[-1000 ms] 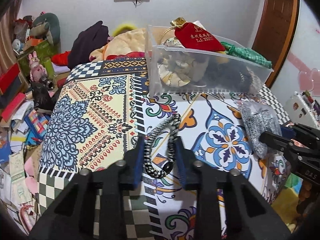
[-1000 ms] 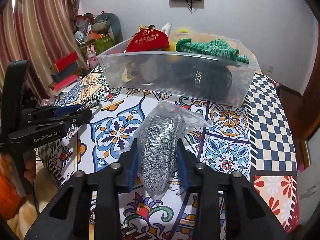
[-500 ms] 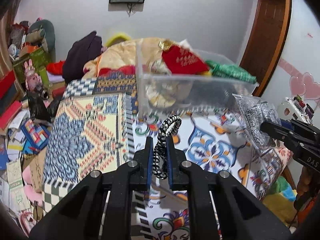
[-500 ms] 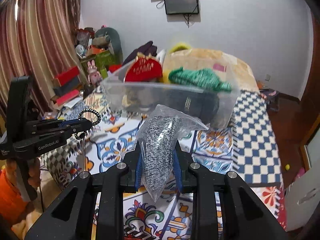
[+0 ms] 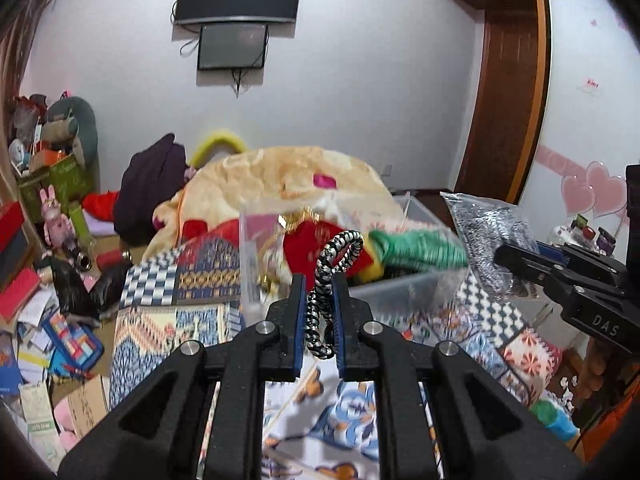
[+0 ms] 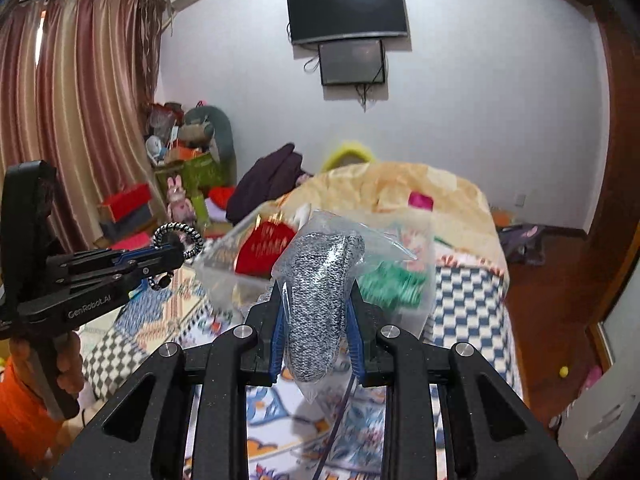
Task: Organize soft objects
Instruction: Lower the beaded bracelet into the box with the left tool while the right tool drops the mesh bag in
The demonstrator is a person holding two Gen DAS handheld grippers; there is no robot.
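Observation:
My left gripper (image 5: 318, 312) is shut on a black-and-white braided loop (image 5: 334, 264) and holds it in the air above the patterned table (image 5: 168, 328). It also shows in the right wrist view (image 6: 176, 240). My right gripper (image 6: 316, 320) is shut on a clear bag of grey knit fabric (image 6: 320, 284), raised above the table; the bag also shows in the left wrist view (image 5: 488, 240). A clear plastic bin (image 5: 384, 292) just ahead holds a red pouch (image 5: 308, 240), a green knit item (image 5: 416, 252) and other soft things.
A bed with a beige blanket (image 5: 280, 180) lies behind the bin. Clutter, boxes and plush toys (image 5: 52, 216) fill the floor at the left. A wooden door (image 5: 508, 92) stands at the right. A TV (image 6: 348, 12) hangs on the far wall.
Both grippers closed on their items and lifted them off the table. They now sit higher, with the bin lower and closer in view.

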